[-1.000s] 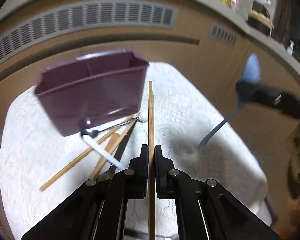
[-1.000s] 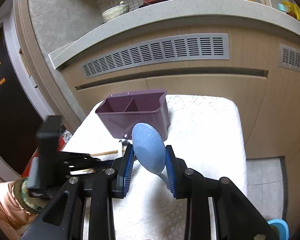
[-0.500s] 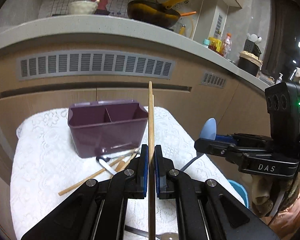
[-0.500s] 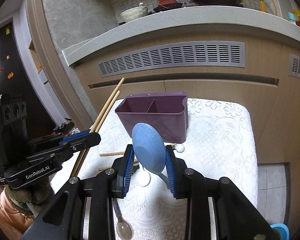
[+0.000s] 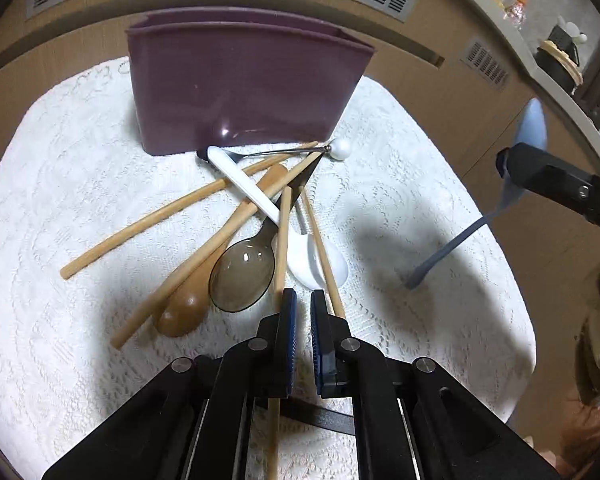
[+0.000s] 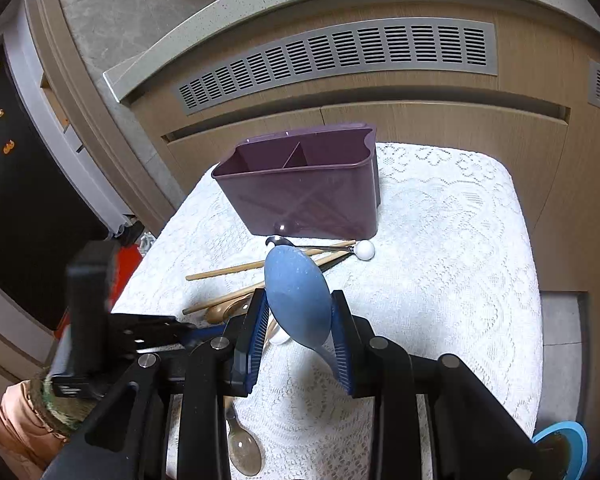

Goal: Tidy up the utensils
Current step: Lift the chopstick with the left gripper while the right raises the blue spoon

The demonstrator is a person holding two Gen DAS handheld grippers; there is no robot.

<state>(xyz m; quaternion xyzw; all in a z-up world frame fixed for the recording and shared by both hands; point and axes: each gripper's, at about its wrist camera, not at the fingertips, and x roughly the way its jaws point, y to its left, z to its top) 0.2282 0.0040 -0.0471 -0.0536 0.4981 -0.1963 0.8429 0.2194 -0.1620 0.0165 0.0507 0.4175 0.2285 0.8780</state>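
Note:
A purple two-compartment utensil holder [image 5: 244, 92] [image 6: 307, 196] stands at the back of a white lace-covered table [image 5: 60, 184]. In front of it lies a pile: wooden chopsticks [image 5: 172, 212], a wooden spoon [image 5: 188, 300], a smoky clear spoon [image 5: 244, 276], a white spoon [image 5: 315, 256] and a metal spoon with a white ball end [image 5: 339, 149]. My left gripper [image 5: 303, 300] is low over the pile, jaws slightly apart, with two chopsticks [image 5: 280, 240] lying loose beside its fingers. My right gripper [image 6: 300, 312] is shut on a blue spoon [image 6: 296, 296] [image 5: 533, 128], held above the table's right side.
A wooden cabinet front with grey vent grilles [image 6: 339, 60] rises just behind the table. A clear spoon [image 6: 244, 452] lies near the table's front edge. A blue round object [image 6: 563, 448] sits on the floor at the right. A dark appliance [image 6: 16, 184] stands at the left.
My left gripper has dropped down to the pile and let go of the chopsticks, which now rest on the spoons. My right gripper keeps the blue spoon and has tilted downwards.

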